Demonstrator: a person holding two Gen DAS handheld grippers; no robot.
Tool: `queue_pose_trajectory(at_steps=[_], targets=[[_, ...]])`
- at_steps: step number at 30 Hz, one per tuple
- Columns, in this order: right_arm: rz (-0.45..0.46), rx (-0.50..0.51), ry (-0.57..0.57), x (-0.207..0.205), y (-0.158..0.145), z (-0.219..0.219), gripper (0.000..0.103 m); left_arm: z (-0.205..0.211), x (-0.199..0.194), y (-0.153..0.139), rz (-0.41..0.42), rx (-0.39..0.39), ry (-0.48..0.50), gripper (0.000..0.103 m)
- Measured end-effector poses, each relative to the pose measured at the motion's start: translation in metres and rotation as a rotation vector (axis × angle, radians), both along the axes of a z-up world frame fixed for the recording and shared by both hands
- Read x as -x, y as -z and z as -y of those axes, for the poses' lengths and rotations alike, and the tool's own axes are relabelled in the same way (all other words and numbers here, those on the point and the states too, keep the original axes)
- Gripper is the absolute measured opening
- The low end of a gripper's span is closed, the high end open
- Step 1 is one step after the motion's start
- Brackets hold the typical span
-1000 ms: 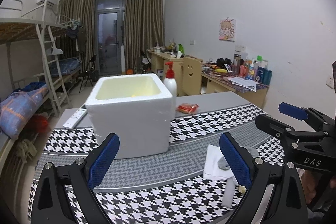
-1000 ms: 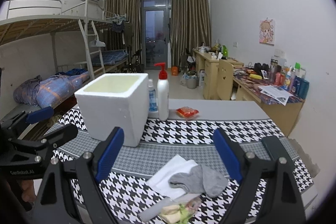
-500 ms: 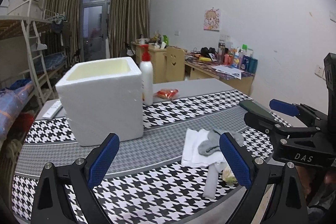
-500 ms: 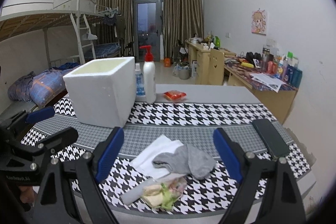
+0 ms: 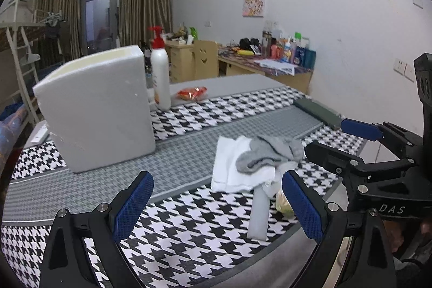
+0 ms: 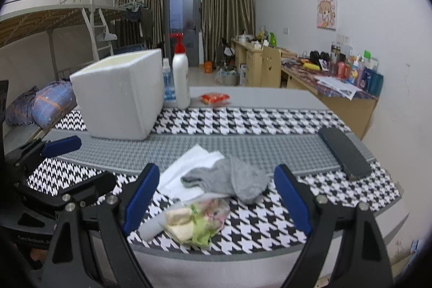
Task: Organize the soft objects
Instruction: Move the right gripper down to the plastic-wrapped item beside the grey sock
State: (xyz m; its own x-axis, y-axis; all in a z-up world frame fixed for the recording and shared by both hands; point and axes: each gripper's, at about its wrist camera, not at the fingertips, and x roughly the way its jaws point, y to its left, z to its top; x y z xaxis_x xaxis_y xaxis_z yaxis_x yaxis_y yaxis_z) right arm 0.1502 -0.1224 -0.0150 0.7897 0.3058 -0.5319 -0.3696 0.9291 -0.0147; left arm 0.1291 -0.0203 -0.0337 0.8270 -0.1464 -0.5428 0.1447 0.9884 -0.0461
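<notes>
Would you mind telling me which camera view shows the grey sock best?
The right wrist view: the grey sock lies whole and central, draped over the white cloth between the open right gripper. The left wrist view shows the sock off to the right and slightly blurred.

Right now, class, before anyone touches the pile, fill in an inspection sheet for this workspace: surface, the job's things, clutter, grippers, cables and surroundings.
Surface: table under a houndstooth cloth with a grey band.
Job's things: grey sock lying on white cloth; clear packet at the near edge; white foam box, open top, contents not visible.
Clutter: pump bottle, smaller bottle, red snack pack, dark flat case.
Grippers: left gripper and right gripper both with jaws apart, holding nothing, above the near edge by the pile.
Cables: nothing seen.
Surroundings: bunk bed, curtains, cluttered desk.
</notes>
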Motion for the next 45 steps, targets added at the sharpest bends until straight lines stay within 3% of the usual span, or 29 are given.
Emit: queue_pose_trajectory(at_steps=[12, 21, 32, 45], targets=[[-0.105, -0.007, 0.002, -0.005, 0.030, 0.002, 0.089, -0.008, -0.011, 0.021, -0.059, -0.023, -0.019, 0.097], [-0.212, -0.040, -0.026, -0.012, 0.052, -0.009, 0.089, -0.020, -0.015, 0.024, -0.079, 0.004, -0.036, 0.097], [-0.237, -0.028, -0.031, -0.005, 0.062, -0.022, 0.089, -0.023, -0.012, 0.027, -0.098, 0.018, -0.033, 0.097], [-0.273, -0.061, -0.002, -0.008, 0.069, -0.007, 0.047, -0.002, -0.018, 0.038, -0.128, -0.006, 0.016, 0.097]])
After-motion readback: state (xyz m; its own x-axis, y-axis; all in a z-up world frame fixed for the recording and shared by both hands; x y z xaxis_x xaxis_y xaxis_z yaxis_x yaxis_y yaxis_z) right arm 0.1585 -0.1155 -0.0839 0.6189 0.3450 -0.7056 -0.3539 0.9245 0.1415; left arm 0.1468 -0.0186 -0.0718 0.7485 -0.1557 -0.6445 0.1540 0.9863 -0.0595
